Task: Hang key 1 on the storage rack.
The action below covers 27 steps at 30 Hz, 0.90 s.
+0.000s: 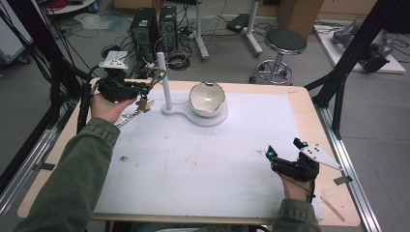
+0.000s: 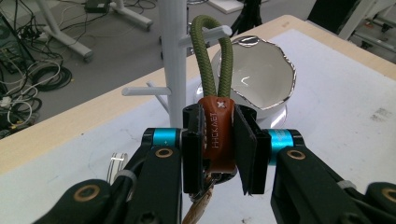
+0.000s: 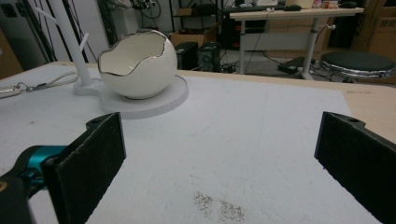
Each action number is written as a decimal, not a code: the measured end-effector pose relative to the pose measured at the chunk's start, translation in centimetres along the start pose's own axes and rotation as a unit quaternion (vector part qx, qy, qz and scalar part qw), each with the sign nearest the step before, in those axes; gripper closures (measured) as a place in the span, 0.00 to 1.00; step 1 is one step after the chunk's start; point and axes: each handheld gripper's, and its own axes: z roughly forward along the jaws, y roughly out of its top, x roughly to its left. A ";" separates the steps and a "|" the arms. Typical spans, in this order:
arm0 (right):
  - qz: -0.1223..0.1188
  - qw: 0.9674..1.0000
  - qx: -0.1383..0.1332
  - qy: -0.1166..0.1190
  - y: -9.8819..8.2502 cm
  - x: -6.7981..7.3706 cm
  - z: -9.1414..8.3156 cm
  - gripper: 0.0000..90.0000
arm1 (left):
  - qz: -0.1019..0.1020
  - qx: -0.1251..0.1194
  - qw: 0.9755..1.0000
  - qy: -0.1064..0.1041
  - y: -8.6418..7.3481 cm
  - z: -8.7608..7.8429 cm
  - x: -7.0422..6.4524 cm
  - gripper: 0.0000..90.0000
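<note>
My left gripper (image 1: pixel 143 90) (image 2: pixel 218 149) is shut on the brown leather tab (image 2: pixel 217 135) of a keychain with an olive-green cord loop (image 2: pixel 212 56) (image 1: pixel 158 76). The loop reaches up to a peg of the white stand (image 2: pixel 173 56) (image 1: pixel 164 82); whether it hangs on the peg I cannot tell. An egg-shaped white bowl (image 1: pixel 207 98) (image 2: pixel 261 74) (image 3: pixel 137 65) sits on the stand's round base (image 3: pixel 161 100). My right gripper (image 1: pixel 285 151) (image 3: pixel 219 154) stands open low over the white mat at the front right, nothing between its jaws.
Another keychain with a pale cord (image 1: pixel 129 117) (image 3: pixel 44 85) lies on the mat (image 1: pixel 203 159) left of the stand. A small clear ring (image 2: pixel 115 165) lies close to my left gripper. A stool (image 1: pixel 284 48) and computer towers (image 1: pixel 153 29) stand beyond the table's far edge.
</note>
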 end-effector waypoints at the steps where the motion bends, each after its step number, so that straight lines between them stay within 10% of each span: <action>1: 0.000 1.000 0.001 0.000 0.0 0.0 0.0 0.01 | 0.004 0.004 1.000 0.002 0.0 0.1 0.0 0.82; 27: 0.003 1.000 0.003 -0.001 -0.1 0.0 0.1 0.01 | 0.003 0.018 0.999 0.031 -0.7 2.3 0.8 0.71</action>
